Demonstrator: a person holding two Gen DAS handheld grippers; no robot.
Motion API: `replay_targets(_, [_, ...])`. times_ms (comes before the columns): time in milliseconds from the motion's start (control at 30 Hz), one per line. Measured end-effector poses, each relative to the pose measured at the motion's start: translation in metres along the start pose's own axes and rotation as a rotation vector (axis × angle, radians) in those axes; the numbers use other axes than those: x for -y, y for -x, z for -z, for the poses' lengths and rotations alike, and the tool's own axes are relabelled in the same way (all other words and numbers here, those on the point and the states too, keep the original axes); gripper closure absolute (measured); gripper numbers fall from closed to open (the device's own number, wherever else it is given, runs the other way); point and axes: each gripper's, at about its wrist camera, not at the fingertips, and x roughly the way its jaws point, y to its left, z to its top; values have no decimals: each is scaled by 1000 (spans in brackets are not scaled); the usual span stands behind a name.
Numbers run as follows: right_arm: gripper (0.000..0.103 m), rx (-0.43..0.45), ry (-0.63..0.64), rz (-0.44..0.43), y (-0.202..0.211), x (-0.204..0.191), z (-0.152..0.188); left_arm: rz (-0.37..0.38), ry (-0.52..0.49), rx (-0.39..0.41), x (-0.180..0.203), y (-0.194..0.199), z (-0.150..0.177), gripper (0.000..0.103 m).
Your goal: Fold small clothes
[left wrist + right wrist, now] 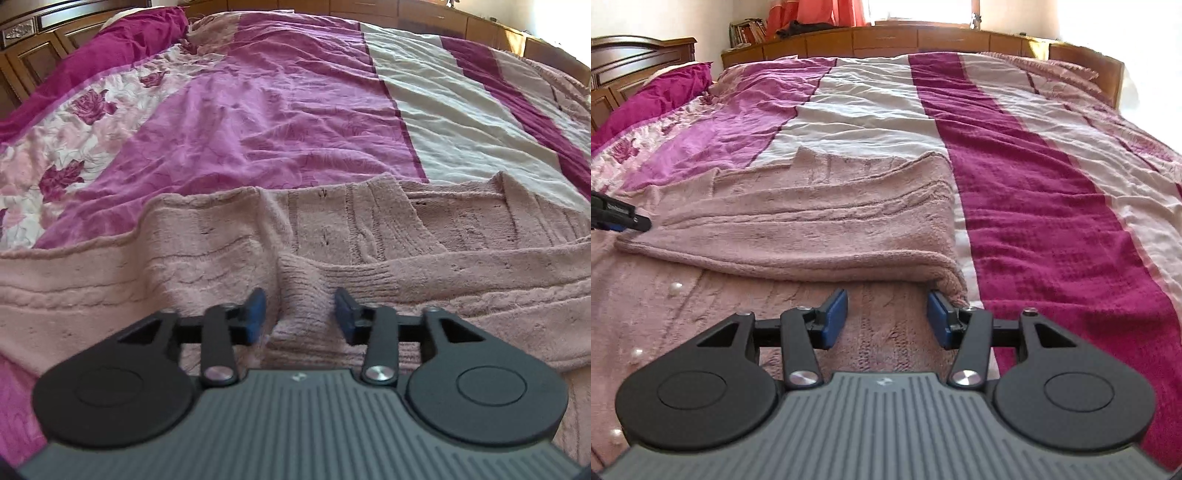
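Observation:
A pink knitted sweater (207,266) lies spread on the bed, with a sleeve folded across its body. Its ribbed cuff (301,295) rises as a ridge between the blue pads of my left gripper (300,314), which stands open, the pads just clear of the wool. In the right wrist view the sweater (798,229) shows a folded layer ending in a rolled corner (951,284). My right gripper (886,317) is open low over the knit, its right pad beside that corner, nothing between its pads. A finger of the left gripper (628,219) shows at the left edge.
The bedspread (1015,206) has magenta, pink and white stripes, with a rose print (66,147) on the left. A magenta pillow (657,92) lies by the wooden headboard (635,55). Wooden cabinets (923,37) line the far side. Small white beads (676,286) dot the sweater.

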Motion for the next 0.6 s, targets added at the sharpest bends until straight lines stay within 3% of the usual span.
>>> replay_targets(200, [46, 64, -71, -102, 20, 3, -17, -1, -20, 1, -6, 15, 8, 54])
replay_targets(333, [46, 96, -57, -51, 9, -1, -27, -34, -46, -18, -5, 9, 15, 51])
replay_targets(500, [46, 28, -54, -1, -24, -1, -21, -39, -59, -16, -5, 8, 18, 51])
replay_targets(600, [44, 37, -52, 7, -33, -3, -13, -40, -53, -20, -7, 9, 18, 50])
